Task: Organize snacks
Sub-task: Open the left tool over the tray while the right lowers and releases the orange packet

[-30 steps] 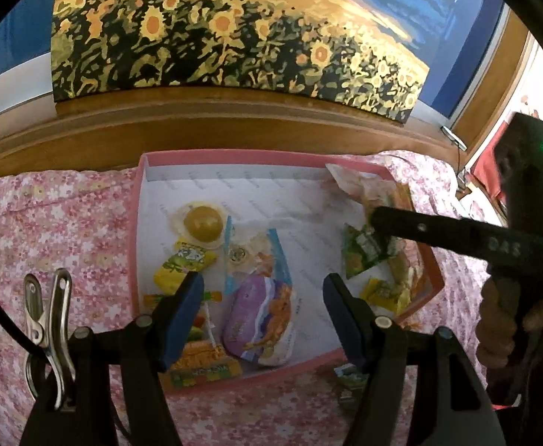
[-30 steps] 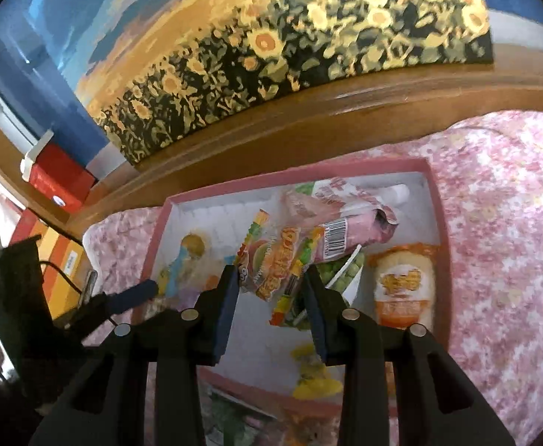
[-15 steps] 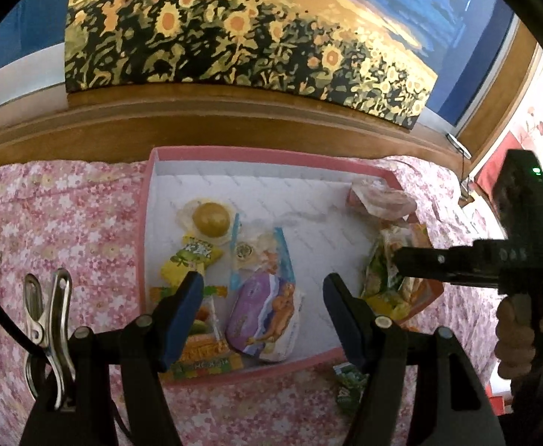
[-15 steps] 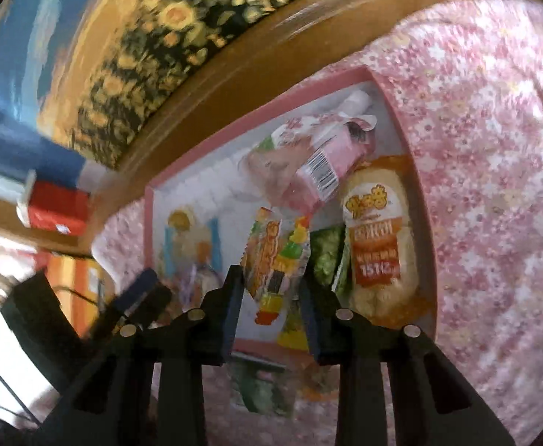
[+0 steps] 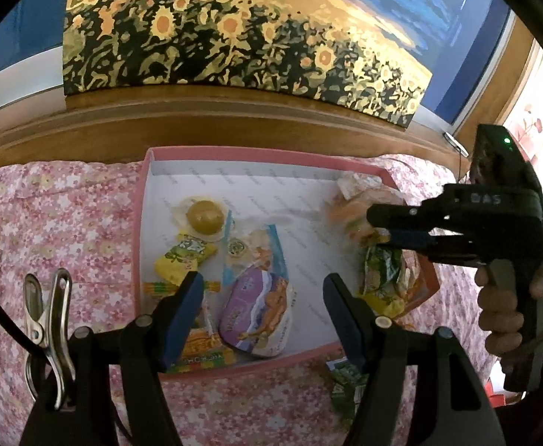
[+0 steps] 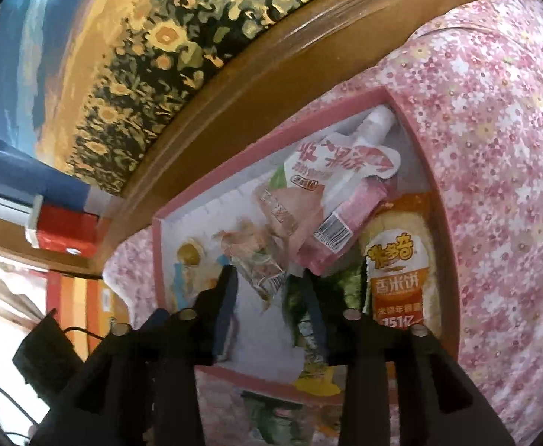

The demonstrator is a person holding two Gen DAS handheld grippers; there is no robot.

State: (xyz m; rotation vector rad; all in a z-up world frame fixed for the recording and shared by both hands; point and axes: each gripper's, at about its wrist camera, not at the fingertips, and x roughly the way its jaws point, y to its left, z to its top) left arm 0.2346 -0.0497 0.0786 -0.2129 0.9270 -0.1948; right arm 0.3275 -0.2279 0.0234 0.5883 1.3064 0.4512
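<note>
My pink box [image 5: 141, 230] on the flowered cloth [image 5: 55, 223] holds snacks: a yellow jelly cup [image 5: 202, 217] and purple pack [image 5: 258, 312] to one side, the pink pouch [image 6: 330, 193] and orange rice-cracker pack [image 6: 401, 271] crowded at the other, bare white floor between. My left gripper [image 5: 262, 297] stands apart, empty. My right gripper [image 6: 267, 282] has just been opening; a blurred striped packet [image 6: 260, 260] sits loose between its jaws. One green pack [image 5: 345, 383] lies outside the near rim. The cracker label reads "151".

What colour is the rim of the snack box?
Pink. The box rim shows best in the left wrist view.
</note>
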